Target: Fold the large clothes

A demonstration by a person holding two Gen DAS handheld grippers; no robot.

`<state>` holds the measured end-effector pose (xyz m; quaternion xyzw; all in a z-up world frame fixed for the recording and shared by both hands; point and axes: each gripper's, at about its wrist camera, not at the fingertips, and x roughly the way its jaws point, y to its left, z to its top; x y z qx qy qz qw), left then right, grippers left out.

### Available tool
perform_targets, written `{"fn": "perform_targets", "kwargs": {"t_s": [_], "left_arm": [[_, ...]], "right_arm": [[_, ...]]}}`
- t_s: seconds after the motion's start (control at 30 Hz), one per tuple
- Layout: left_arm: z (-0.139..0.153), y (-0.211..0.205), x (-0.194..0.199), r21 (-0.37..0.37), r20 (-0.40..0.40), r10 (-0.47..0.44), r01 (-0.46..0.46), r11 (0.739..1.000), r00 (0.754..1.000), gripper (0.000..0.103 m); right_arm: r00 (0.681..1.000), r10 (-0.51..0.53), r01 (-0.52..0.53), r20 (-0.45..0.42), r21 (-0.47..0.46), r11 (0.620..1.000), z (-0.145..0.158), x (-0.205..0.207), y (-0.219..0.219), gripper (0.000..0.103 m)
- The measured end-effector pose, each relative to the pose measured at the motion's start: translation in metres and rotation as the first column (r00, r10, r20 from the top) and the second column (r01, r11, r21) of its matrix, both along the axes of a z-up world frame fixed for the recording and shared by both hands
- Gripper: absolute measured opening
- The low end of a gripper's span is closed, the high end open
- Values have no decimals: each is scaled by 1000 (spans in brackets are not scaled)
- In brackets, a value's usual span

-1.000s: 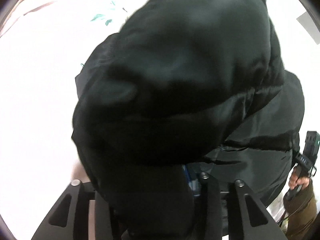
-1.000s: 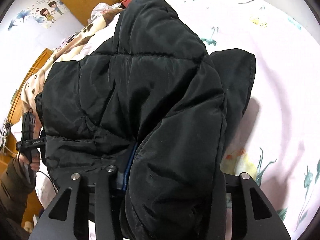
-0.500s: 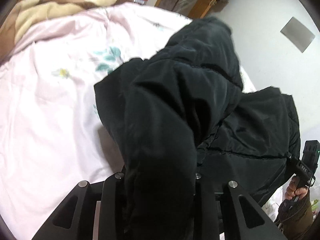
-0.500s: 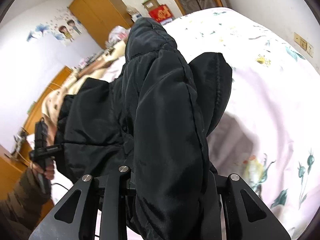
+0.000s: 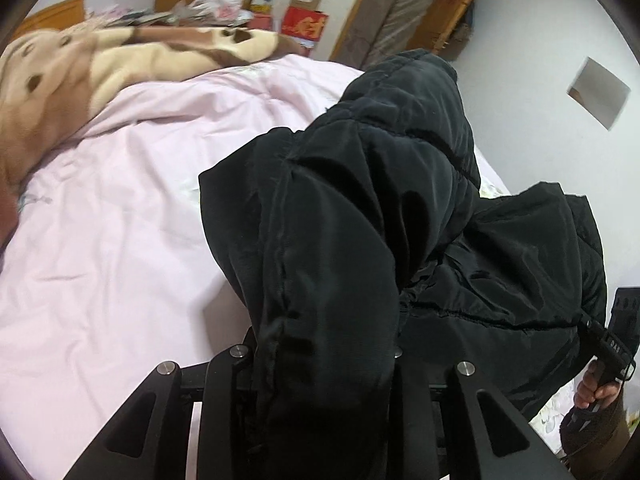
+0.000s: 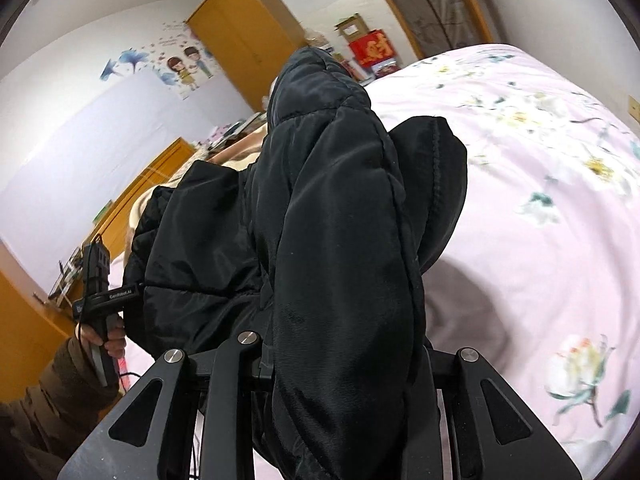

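A large black puffer jacket (image 5: 360, 220) hangs in both grippers above a pink flowered bed (image 5: 100, 240). My left gripper (image 5: 320, 360) is shut on a thick fold of the jacket, which drapes over and hides its fingertips. My right gripper (image 6: 340, 352) is shut on another fold of the same jacket (image 6: 340, 220), fingertips hidden too. Each gripper shows in the other's view: the right one at the far right of the left wrist view (image 5: 612, 344), the left one at the left of the right wrist view (image 6: 96, 284). The jacket's far end rises up off the bed.
A beige and brown blanket (image 5: 100, 60) lies at the bed's far side. Red boxes (image 5: 304, 26) and clutter stand beyond it by a wooden door frame (image 5: 404, 12). A wooden wardrobe (image 6: 248, 36) and a low wooden cabinet (image 6: 24, 320) stand to the left. The bedspread (image 6: 540, 220) lies to the right.
Both grippers have lifted and tilted up with the jacket. The jacket has come up off the bed, and the room's far wall has come into view.
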<state>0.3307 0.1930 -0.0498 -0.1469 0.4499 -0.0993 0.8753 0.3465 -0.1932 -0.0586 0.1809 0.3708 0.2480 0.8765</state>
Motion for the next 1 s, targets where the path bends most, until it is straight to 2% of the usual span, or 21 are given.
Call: {"fn": "perform_targets", "kwargs": {"t_s": [0.1, 0.13, 0.23, 0.27, 0.4, 0.6, 0.63, 0.83, 1.0], "left_arm": [[6, 30, -15, 23, -18, 30, -29, 999, 999, 29], [2, 50, -9, 26, -23, 41, -40, 999, 999, 29], [-12, 73, -18, 38, -32, 77, -76, 996, 997, 29], [-17, 83, -9, 37, -36, 89, -87, 995, 995, 29], [-30, 100, -16, 54, -46, 122, -119, 991, 991, 29], [-65, 124, -18, 37, -92, 155, -152, 988, 984, 31], [-70, 127, 1, 33, -102, 161, -158, 987, 982, 31], [-88, 131, 14, 32, -137, 170, -167, 985, 976, 41], [-99, 132, 22, 62, -144, 178, -171, 983, 973, 55]], "right_arm": [[1000, 26, -25, -12, 8, 1000, -2, 23, 25, 27], [999, 32, -32, -17, 6, 999, -5, 26, 35, 27], [998, 52, -52, -23, 5, 999, -14, 29, 56, 27], [998, 60, -59, -28, 7, 998, -17, 30, 64, 27], [996, 83, -83, -18, -32, 996, -24, 31, 92, 27], [998, 59, -61, -30, -73, 995, -38, 37, 95, 28], [998, 53, -57, -37, -94, 994, -41, 36, 95, 28], [996, -3, -9, -95, -129, 992, -75, 37, 81, 32], [992, -31, 12, -119, -155, 988, -88, 41, 80, 45]]}}
